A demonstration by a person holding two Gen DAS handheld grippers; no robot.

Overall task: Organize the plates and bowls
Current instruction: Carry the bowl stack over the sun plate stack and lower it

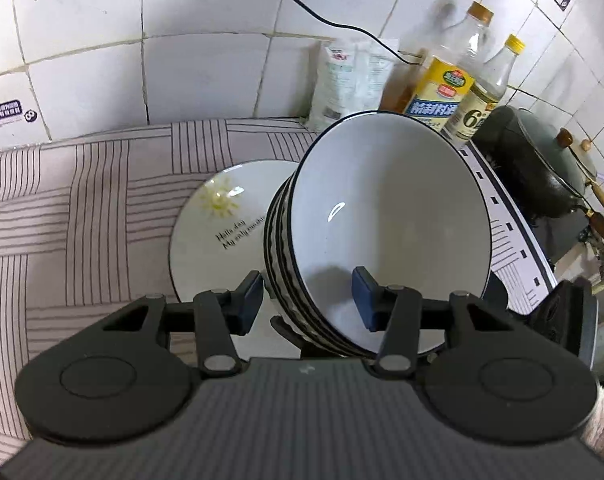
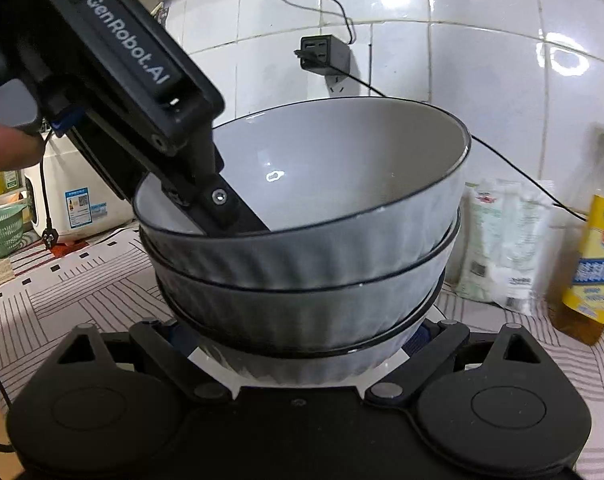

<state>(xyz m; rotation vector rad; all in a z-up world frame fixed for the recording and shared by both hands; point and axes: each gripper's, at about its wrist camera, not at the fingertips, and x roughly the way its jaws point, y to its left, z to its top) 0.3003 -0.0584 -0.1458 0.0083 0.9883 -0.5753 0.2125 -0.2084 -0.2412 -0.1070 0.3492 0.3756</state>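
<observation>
The counter is covered with a grey cloth with thin dark line pattern (image 1: 82,208), and this cloth is bare on the left half in the left wrist view, so there is free room toward 9 o'clock. Toward 12 o'clock the white tiled wall (image 1: 206,76) closes the space. At 1 o'clock stand two clear bottles with yellow caps (image 1: 458,84) and a white plastic bag (image 1: 342,80); at 3 o'clock the cloth ends, and past its edge sits a dark wok with a grey lid (image 1: 542,160).

A stack of white ribbed bowls with thin dark rims (image 1: 386,224) is tilted, with the mouth facing the left camera. The left gripper (image 1: 308,300) pinches the near wall of the stack: one blue pad (image 1: 250,300) is outside on the ribs, the other inside the top bowl. Behind the stack, at 10 o'clock from it, lies a white round plate with a yellow sun drawing and black handwriting (image 1: 214,224), flat on the cloth.

The right wrist view shows three bowls nested (image 2: 302,264). The right gripper (image 2: 302,344) has its two fingers on both sides of the lowest bowl; the pads are mostly hidden, but they seem closed against it. Only this view shows the left gripper body (image 2: 142,92) reaching into the top bowl from 10 o'clock, a fingertip of the person (image 2: 2,148) on its handle, and a black plug adapter (image 2: 324,54) on the wall. The plate shows only in the left view.
</observation>
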